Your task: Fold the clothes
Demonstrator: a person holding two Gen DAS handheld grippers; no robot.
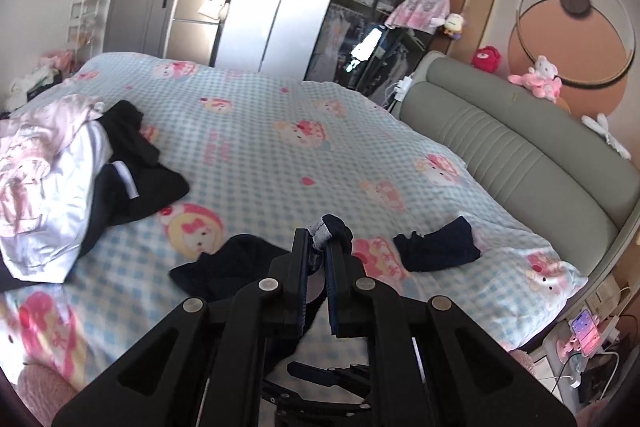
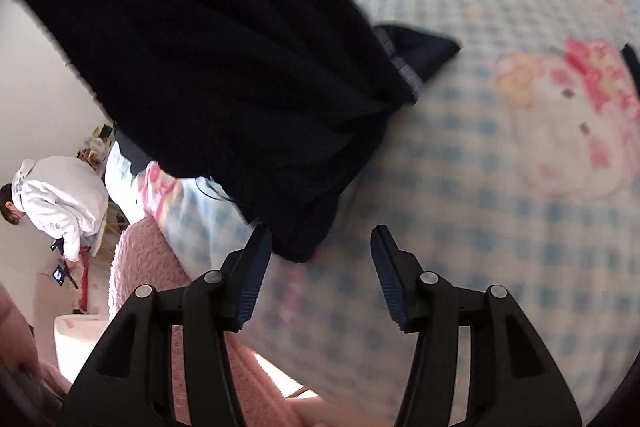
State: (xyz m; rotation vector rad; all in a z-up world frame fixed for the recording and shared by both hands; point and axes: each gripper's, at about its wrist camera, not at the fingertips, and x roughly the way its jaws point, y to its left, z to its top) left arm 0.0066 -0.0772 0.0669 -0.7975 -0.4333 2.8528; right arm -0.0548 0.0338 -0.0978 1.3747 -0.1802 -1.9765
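**Left wrist view: dark cloth pinched over the bed**

Left wrist view shows the left gripper (image 1: pixel 320 239) with its jaws almost together, pinching a bunched edge of a dark navy garment (image 1: pixel 240 267). A bit of grey and white trim sticks up between the jaws. The rest of the garment hangs down and lies on the bed (image 1: pixel 280 115), which has a blue checked cover with pink cartoon faces. 1 more small dark piece (image 1: pixel 438 245) lies flat to the right. A pile of clothes (image 1: pixel 60 163), pink, white and black, sits on the left of the bed.

In the right wrist view, the right gripper (image 2: pixel 320 247) has its jaws standing apart with nothing between them. The dark cloth looks soft and wrinkly and hangs just by the left jaw. A person in a white hoodie (image 2: pixel 60 199) bends down far off.
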